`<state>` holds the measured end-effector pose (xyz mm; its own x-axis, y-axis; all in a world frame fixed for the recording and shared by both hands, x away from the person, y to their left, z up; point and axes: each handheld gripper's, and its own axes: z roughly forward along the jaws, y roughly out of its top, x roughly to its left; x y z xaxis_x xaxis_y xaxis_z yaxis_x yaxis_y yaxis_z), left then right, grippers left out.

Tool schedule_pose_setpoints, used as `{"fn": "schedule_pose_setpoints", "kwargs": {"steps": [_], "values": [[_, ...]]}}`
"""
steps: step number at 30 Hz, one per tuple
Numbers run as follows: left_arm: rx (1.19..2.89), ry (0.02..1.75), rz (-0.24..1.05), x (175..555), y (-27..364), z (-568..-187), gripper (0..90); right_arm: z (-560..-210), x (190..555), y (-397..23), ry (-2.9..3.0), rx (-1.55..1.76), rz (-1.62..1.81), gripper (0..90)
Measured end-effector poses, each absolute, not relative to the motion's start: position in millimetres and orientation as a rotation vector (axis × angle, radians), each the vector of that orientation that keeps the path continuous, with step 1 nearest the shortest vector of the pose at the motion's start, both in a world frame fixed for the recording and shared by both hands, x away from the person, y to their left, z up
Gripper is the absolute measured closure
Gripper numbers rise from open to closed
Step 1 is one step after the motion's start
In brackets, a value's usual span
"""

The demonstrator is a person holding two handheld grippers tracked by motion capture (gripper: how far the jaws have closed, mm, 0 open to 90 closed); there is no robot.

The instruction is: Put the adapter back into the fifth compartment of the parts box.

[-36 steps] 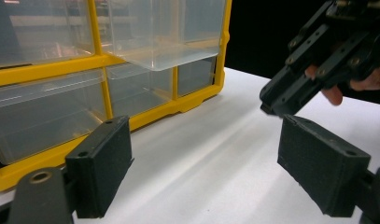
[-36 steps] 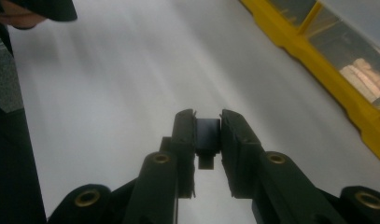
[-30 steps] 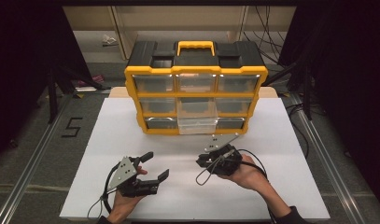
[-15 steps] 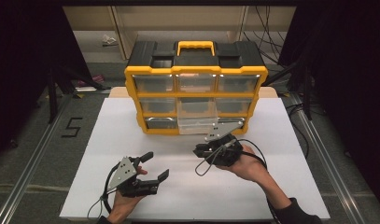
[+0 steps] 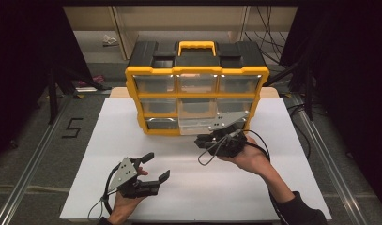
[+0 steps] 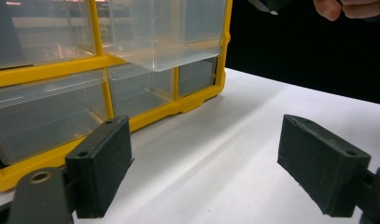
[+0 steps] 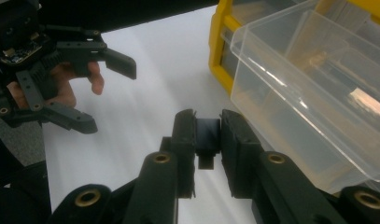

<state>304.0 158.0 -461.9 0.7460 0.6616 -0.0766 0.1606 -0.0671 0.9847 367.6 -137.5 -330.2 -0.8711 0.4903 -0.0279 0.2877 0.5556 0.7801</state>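
A yellow and black organizer (image 5: pixel 196 79) with clear drawers stands at the back of the white table. Its bottom middle drawer (image 5: pixel 198 125) is pulled out and looks empty (image 7: pixel 313 93). My right gripper (image 5: pixel 202 141) hovers just in front of that drawer. In the right gripper view it (image 7: pixel 208 126) is shut on a small black block (image 7: pixel 208 137), beside the drawer's front corner. My left gripper (image 5: pixel 156 165) rests near the front left of the table. It (image 6: pixel 206 163) stands wide open with nothing between its pads, facing the organizer (image 6: pixel 47 79).
The white table top (image 5: pixel 282 187) ends close behind the person's hands. Dark floor with a taped "5" mark (image 5: pixel 72 127) lies to the left. Cables (image 5: pixel 268 28) hang behind the organizer. The right gripper's cable (image 5: pixel 207 157) loops onto the table.
My right gripper has moved forward and slightly right with the block, up to the pulled-out drawer. The left gripper has stayed put.
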Motion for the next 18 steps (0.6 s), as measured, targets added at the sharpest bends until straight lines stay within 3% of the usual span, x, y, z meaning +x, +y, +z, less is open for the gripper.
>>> {"fn": "schedule_pose_setpoints", "kwargs": {"steps": [18], "values": [[1.612, 0.676, 0.461, 304.2, 158.2, -462.0, 17.3, -307.4, 379.6, -136.9, 2.504, 0.654, 1.240, 76.4]]}}
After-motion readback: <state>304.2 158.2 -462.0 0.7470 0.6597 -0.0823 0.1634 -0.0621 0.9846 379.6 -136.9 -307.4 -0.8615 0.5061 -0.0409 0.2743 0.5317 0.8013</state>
